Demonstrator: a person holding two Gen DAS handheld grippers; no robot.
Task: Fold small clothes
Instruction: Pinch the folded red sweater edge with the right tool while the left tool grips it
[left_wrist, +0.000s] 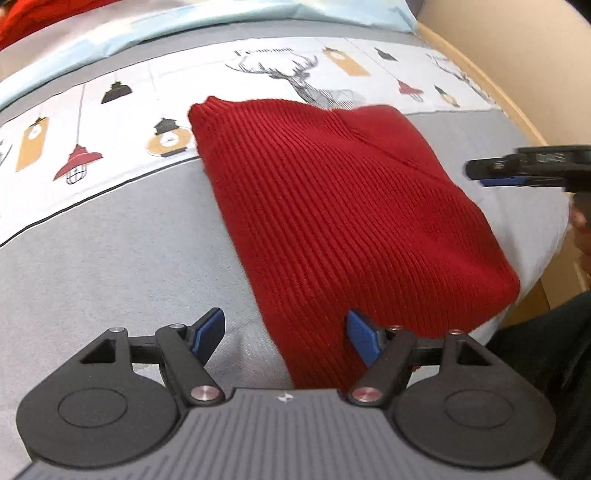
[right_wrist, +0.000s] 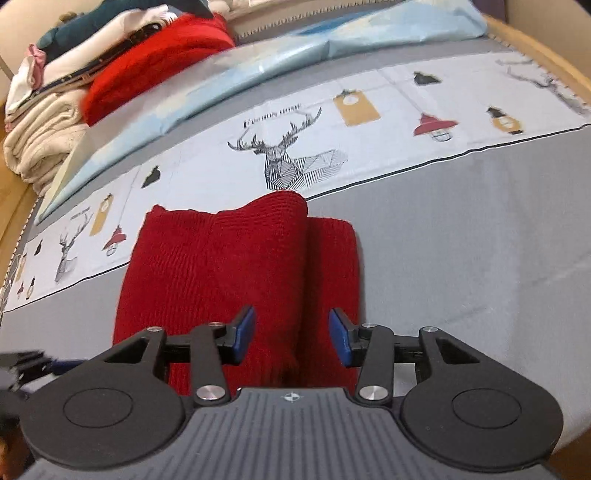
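A dark red ribbed knit garment (left_wrist: 332, 221) lies folded on the grey bed sheet (left_wrist: 110, 258). My left gripper (left_wrist: 286, 338) is open and empty, just above the garment's near left edge. In the right wrist view the same garment (right_wrist: 221, 266) lies folded lengthwise, with a raised fold along its right side. My right gripper (right_wrist: 291, 341) is open and empty over its near end. The right gripper also shows at the right edge of the left wrist view (left_wrist: 476, 173), beside the garment.
A printed band with deer and lamps (right_wrist: 288, 158) crosses the sheet behind the garment. A light blue pillow (right_wrist: 258, 62) lies further back. A pile of folded clothes (right_wrist: 92, 74), with a bright red one on top, sits at the far left. The wooden bed frame (left_wrist: 480, 66) runs along the right.
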